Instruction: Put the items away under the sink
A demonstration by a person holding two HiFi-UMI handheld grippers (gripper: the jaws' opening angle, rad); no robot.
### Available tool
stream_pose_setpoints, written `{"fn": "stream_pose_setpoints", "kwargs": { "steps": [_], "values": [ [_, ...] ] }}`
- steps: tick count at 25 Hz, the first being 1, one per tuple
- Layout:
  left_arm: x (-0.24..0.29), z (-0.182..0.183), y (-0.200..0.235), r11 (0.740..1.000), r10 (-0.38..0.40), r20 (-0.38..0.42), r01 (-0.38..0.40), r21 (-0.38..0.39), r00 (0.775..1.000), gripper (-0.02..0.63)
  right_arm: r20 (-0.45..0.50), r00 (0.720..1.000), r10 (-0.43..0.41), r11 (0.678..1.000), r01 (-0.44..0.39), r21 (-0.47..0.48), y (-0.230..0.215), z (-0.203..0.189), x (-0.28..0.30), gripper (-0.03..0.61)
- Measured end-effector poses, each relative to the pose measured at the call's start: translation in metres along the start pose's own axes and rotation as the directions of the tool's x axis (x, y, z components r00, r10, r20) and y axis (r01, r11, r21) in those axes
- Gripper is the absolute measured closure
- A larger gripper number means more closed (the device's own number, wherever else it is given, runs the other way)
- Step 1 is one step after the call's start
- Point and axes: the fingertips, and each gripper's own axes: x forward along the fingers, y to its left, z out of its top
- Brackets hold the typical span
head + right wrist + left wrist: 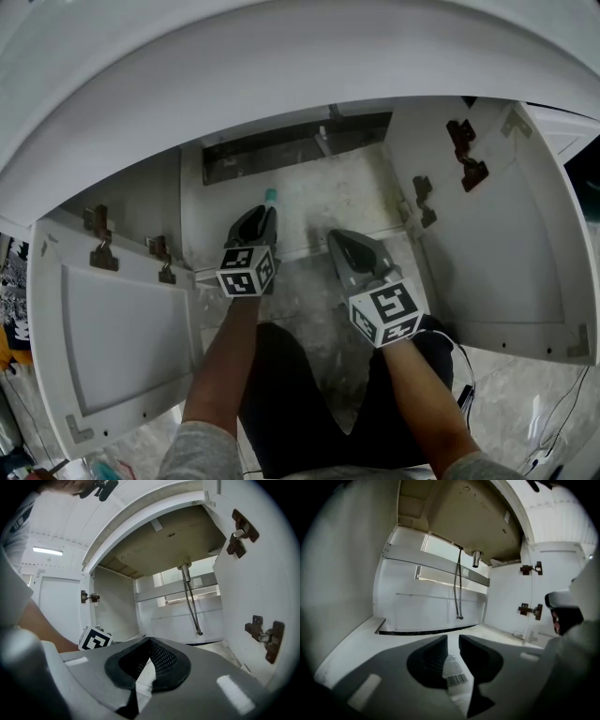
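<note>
Stained white cabinet floor, doors open

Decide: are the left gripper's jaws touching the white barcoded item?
Touching. The left gripper view shows the left gripper clamped on the white barcoded item, a jaw against each side.

Left hand-held gripper holds a teal-capped item.
</note>
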Motion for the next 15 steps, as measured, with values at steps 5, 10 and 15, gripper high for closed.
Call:
{"fn": "stream_pose_setpoints", "kwargs": {
  "steps": [5, 10, 15],
  "values": [
    [-0.014, 0.012, 0.003, 1.000, 0.015, 0.035, -0.016, 0.017, 0.999, 0.532, 0.004, 1.000, 0.005, 1.000, -0.005, -0.001, 0.001, 0.001, 0.000, 0.581],
    [-0.046, 0.063, -0.004, 0.998, 0.057, 0.192, -0.057, -0.006, 0.980, 0.535, -0.005, 1.000, -0.002, 1.000, 0.003, 0.030, -0.005, -0.003, 0.000, 0.581],
    [-0.073, 0.093, -0.041, 0.996, 0.024, 0.233, -0.042, 0.074, 0.972, 0.553, 0.046, 0.999, 0.006, 0.998, -0.008, 0.055, 0.000, 0.011, 0.002, 0.581]
  ]
}}
